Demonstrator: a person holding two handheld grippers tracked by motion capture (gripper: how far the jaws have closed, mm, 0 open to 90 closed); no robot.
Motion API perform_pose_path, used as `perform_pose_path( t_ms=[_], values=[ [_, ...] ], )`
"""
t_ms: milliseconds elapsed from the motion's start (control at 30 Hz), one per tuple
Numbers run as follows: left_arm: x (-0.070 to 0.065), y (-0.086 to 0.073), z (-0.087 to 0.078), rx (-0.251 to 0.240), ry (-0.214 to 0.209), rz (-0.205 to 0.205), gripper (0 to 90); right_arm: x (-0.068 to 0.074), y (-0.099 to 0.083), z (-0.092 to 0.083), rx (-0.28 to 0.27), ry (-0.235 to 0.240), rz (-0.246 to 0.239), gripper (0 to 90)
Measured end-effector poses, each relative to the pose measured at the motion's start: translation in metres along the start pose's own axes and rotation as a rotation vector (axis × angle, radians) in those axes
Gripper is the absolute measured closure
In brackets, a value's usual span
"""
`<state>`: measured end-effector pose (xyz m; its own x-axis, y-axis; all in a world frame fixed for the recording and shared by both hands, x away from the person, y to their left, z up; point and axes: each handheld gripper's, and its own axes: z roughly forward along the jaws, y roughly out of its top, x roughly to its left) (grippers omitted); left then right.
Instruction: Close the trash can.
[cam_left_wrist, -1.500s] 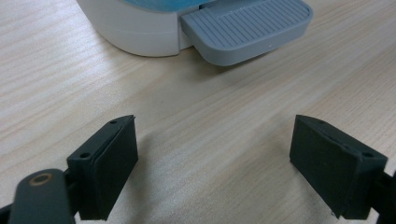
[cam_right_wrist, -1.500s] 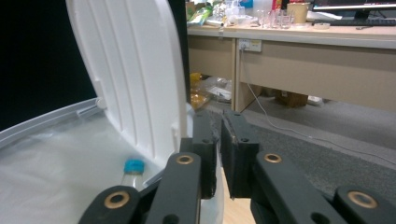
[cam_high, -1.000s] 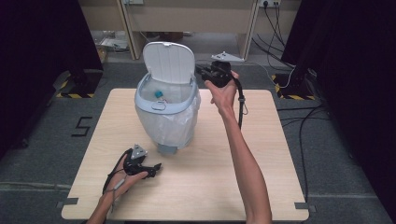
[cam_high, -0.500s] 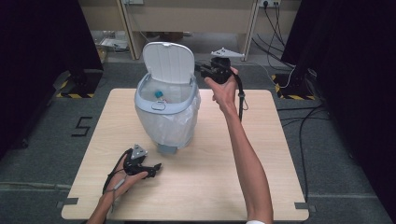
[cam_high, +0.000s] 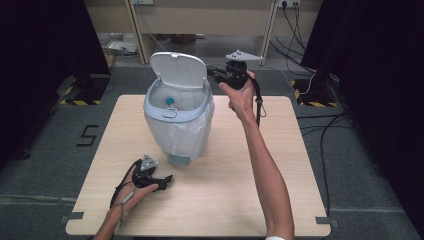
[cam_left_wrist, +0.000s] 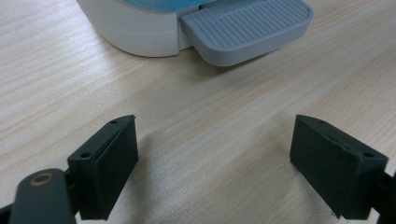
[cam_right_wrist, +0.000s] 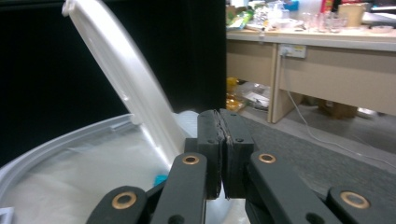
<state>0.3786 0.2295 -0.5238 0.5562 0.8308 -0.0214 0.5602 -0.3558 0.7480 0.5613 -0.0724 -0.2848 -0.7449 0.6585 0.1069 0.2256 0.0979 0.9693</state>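
Bin (cam_high: 177, 120), light stiff plastic with hinged lid (cam_high: 178, 70) up; push lid's top edge with clenched, empty right gripper (cam_high: 220, 76).

Pale wood-grain table (cam_high: 280, 150), matt; smooth white plastic bin (cam_high: 165, 107); ribbed grey plastic pedal (cam_left_wrist: 247, 28); thin translucent liner (cam_high: 185, 132).

**Right tool shut and raised, left tool open and low**

The right arm stretches far forward toward 12 o'clock, its hand gripping the right tool (cam_high: 216, 75) held high, jaws pressed together with nothing between them. The left hand (cam_high: 131, 186) rests low at 7 o'clock, the left tool (cam_high: 167, 178) pointing toward 3 o'clock, jaws wide apart.
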Motion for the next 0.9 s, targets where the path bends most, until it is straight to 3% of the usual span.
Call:
perform_pose_path(
  t_ms=[200,367,533,900],
  values=[
    [0.0,0.0,0.0,0.0,0.003,-0.002,14.0,0.009,-0.002,-0.007,0.004,0.038,-0.013,86.5],
    [-0.001,0.0,0.0,0.0,0.004,-0.003,14.0,0.039,-0.009,-0.008,0.062,0.029,-0.103,85.0],
    [-0.001,0.0,0.0,-0.001,0.005,-0.003,14.0,0.051,-0.017,-0.011,0.059,0.035,-0.099,84.6],
    [-0.001,0.0,0.0,-0.001,0.006,-0.004,14.0,0.064,-0.029,-0.013,0.063,0.025,-0.095,84.3]
  ],
)
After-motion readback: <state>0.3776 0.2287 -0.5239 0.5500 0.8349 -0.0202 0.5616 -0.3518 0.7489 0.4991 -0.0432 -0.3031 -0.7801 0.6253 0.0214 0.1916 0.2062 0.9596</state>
